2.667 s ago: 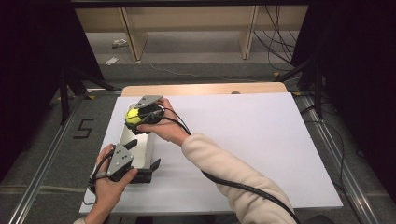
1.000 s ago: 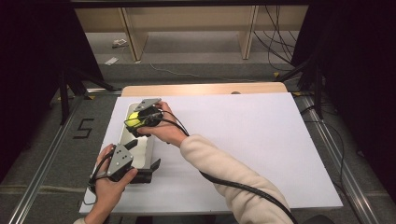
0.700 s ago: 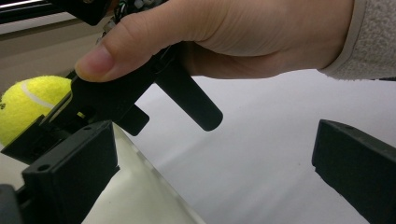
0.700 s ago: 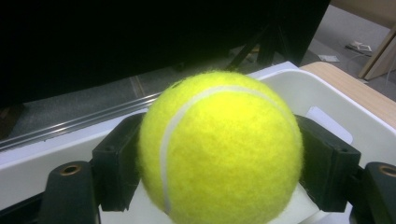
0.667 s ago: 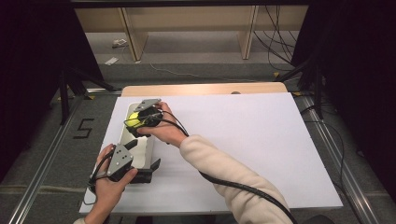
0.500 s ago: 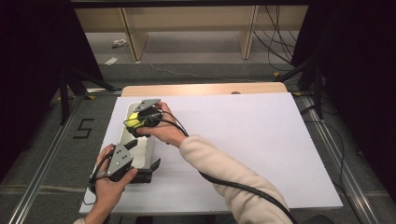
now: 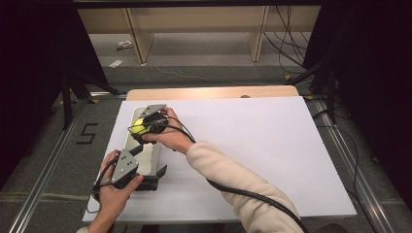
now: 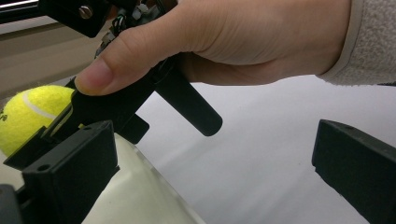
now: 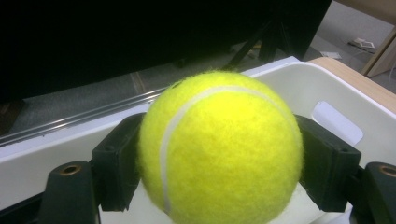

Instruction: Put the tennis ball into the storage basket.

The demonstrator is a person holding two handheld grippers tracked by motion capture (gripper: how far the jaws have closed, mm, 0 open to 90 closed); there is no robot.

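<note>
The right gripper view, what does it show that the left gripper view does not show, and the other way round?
The right gripper view shows the right hand-held gripper shut on the tennis ball, above the white bin with a slot in its wall. The left gripper view shows the left hand-held gripper with jaws wide open, one at the bin's corner, and the person's hand on the right one. Both show the ball and the bin.

A fuzzy felt tennis ball (image 9: 219, 149) is sitting against matt black plastic jaws. The white bin (image 9: 327, 93) is looking smooth, slightly glossy plastic. The table (image 7: 252, 136) is showing a matt white sheet over wood.
</note>
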